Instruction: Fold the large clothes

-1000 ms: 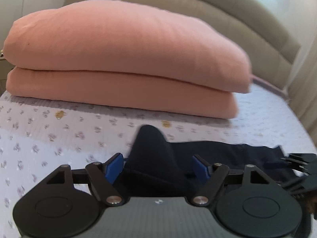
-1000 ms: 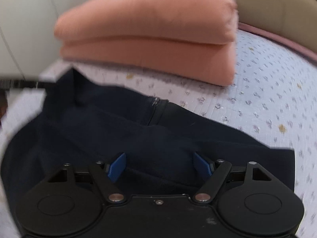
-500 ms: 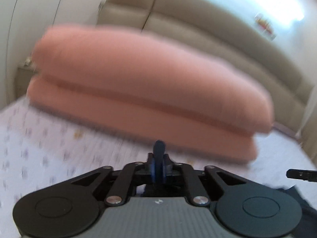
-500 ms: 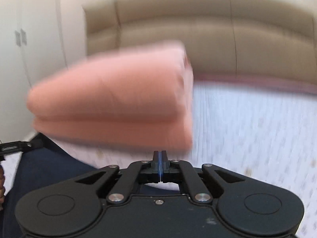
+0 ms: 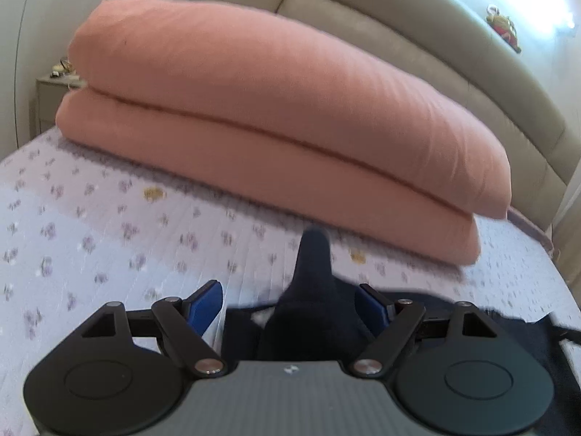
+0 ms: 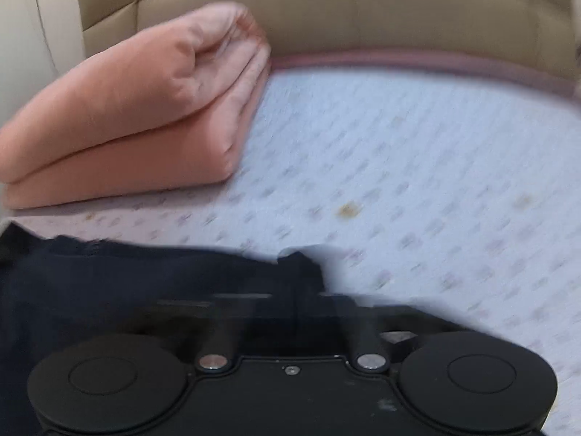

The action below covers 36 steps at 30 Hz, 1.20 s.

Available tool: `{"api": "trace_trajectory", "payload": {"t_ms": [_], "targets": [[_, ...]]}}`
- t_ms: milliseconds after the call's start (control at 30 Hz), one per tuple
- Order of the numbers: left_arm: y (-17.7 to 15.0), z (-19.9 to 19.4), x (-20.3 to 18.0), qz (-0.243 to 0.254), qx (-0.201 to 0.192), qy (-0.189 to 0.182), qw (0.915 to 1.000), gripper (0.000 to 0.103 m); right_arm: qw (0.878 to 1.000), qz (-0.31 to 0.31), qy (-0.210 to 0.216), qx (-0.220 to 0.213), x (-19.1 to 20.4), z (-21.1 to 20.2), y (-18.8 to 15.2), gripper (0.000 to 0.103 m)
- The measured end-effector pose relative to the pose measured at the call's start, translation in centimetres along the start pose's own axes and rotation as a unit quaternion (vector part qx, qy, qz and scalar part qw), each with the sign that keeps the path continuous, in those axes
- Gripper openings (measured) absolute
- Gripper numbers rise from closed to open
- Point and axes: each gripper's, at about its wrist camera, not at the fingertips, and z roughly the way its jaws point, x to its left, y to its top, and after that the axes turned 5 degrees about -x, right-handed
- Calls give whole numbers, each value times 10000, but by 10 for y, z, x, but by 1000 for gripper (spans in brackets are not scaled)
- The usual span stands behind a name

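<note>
Here the dark navy garment lies rumpled, one peak raised.

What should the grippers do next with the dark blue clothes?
Probably the right gripper should keep pulling its pinched edge of the dark garment sideways to flatten it. The left gripper has just been opening; its blue pads sit apart around a raised fold without pressing. It likely should close there first.

Both looking from low on the grippers, tipped a little down and very near the flowery bed cover, left view straight at the pink folded blanket, right view past its end, sharing blanket, cover and tan headboard.
</note>
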Motion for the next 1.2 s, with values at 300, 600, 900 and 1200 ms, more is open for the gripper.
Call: {"api": "trace_trajectory", "payload": {"t_ms": [300,600,900,1200], "targets": [[-9,32,-3,60,217,101,9997,47,9974,558,-278,364,-36,24,-8,5],[4,-6,-7,10,-1068,-43,9943,12,9924,1195,117,-285,-43,-7,-5,9],[13,5,-18,593,165,632,9961,73,9934,867,-452,596,-29,16,5,78],[-22,-99,-138,3415,1063,-2252,9063,103,9443,-2006,2474,822,91,-100,0,103]]}}
